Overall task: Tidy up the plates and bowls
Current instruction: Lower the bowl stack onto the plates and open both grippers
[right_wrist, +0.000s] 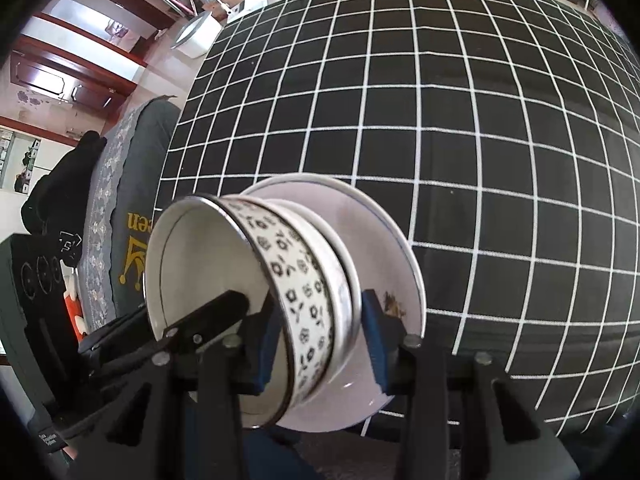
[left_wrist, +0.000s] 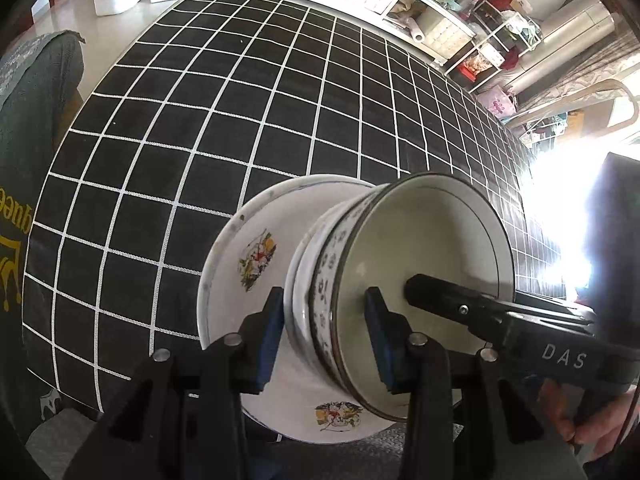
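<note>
Flower-patterned bowl [left_wrist: 400, 280] nested in a plain white bowl [left_wrist: 298, 280], both on a picture-decorated plate [left_wrist: 240, 256], near table edge

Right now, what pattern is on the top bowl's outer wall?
Black flowers on white on the top bowl; right wrist view shows it best.

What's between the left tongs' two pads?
The walls of the stacked bowls, patterned over plain white, standing on the plate; left wrist view shows it.

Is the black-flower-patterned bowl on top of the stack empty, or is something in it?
Empty. The patterned bowl shows a bare cream interior in both wrist views; only a gripper finger on each side reaches inside.
</note>
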`<action>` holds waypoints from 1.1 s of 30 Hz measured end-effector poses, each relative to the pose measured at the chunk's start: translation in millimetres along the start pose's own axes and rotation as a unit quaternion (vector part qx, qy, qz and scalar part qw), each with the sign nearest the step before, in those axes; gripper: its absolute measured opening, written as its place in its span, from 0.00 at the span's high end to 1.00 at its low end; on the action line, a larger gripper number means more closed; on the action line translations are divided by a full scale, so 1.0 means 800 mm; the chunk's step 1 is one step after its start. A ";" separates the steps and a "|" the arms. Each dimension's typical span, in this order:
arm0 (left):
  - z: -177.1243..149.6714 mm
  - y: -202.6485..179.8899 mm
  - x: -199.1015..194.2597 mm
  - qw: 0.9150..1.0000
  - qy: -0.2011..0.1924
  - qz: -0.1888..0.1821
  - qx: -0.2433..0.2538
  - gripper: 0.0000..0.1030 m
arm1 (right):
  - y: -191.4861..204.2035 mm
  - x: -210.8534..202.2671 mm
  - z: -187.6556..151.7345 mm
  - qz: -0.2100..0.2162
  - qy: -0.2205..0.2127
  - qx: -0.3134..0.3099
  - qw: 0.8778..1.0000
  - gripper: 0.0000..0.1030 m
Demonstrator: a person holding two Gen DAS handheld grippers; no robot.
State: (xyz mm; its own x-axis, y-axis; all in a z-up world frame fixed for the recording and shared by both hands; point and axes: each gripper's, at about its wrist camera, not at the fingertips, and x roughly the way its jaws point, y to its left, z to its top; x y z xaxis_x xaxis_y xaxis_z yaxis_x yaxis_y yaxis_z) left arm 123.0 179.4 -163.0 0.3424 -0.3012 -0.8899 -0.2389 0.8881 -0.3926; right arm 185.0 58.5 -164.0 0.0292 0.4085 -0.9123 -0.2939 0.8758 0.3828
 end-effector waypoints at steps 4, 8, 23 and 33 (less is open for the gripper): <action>-0.004 -0.004 -0.008 1.000 -0.006 0.009 0.010 0.64 | -0.002 -0.005 -0.003 0.004 -0.008 0.001 1.000 0.58; -0.008 -0.009 -0.024 1.000 -0.020 0.009 0.012 0.64 | -0.002 -0.013 -0.006 0.003 -0.015 -0.003 1.000 0.58; -0.038 -0.058 -0.088 0.991 -0.106 0.049 0.070 0.64 | -0.003 -0.083 -0.036 0.009 -0.119 -0.036 0.992 0.58; -0.059 -0.102 -0.115 0.982 -0.152 0.045 0.101 0.64 | -0.014 -0.144 -0.076 -0.022 -0.192 -0.044 0.980 0.58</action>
State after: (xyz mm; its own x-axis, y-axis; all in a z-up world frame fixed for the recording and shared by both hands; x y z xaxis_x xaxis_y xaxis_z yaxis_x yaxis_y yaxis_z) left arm 68.0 118.1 -59.9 0.5904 -0.1293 -0.7967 -0.1055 0.9663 -0.2350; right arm 126.6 -14.0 -72.4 0.3957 0.4519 -0.7995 -0.3643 0.8764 0.3150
